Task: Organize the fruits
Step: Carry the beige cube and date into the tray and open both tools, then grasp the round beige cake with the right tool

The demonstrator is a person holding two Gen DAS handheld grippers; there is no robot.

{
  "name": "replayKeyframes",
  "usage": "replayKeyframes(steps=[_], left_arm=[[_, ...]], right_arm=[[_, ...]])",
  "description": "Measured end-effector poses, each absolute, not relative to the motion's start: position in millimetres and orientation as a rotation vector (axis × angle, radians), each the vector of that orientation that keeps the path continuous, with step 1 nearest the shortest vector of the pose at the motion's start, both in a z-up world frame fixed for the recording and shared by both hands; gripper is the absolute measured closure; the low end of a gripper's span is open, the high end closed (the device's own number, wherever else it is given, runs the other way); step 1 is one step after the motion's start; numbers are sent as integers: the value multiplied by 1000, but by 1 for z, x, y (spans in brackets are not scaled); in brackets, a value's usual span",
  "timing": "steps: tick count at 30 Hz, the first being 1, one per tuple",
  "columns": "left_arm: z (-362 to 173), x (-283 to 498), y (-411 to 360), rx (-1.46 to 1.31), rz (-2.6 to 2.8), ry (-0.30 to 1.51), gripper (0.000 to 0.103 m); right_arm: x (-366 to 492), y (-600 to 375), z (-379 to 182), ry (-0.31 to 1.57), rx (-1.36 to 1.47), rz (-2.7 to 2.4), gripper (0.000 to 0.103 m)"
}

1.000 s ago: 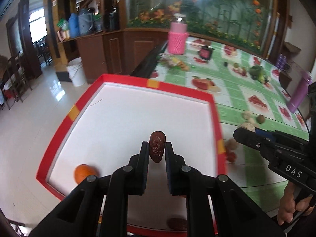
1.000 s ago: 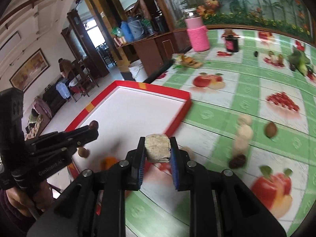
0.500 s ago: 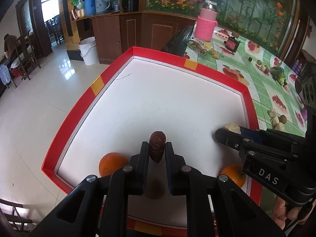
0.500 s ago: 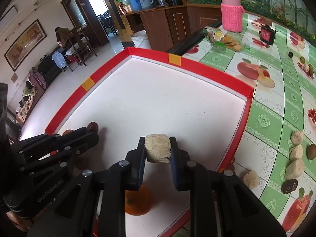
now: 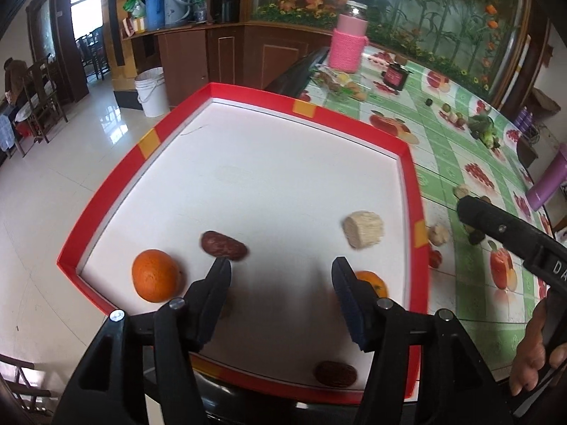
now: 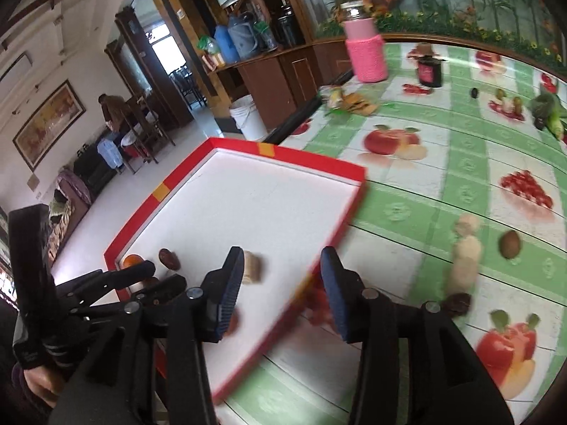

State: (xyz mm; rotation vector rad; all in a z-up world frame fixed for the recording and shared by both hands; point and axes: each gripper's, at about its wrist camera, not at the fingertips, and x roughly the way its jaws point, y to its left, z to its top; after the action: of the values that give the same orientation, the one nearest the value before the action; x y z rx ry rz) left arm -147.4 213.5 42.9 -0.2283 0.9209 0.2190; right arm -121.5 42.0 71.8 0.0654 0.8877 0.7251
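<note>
From my left wrist view, my left tool [image 5: 281, 269] has just been opening, nothing between its jaws; a date [image 5: 224, 246] lies in the red-rimmed tray [image 5: 149, 141] beside an orange [image 5: 156, 280]. From my right wrist view, my right tool [image 6: 282, 260] has just been opening, empty; a beige chunk [image 6: 252, 267] lies in the tray.

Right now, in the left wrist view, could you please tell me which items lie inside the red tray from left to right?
Orange → dark red date → second date by the near rim → pale beige chunk.
</note>
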Motion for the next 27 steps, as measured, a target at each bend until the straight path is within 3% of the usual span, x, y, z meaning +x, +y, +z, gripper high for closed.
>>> replayKeyframes(steps=[15, 27], left_arm=[[56, -154, 162, -140, 107, 915, 38], [54, -157, 154, -134, 88, 928, 37]], right_arm=[[-128, -78, 51, 899, -22, 516, 52], [-78, -30, 36, 1022, 40, 411, 52]])
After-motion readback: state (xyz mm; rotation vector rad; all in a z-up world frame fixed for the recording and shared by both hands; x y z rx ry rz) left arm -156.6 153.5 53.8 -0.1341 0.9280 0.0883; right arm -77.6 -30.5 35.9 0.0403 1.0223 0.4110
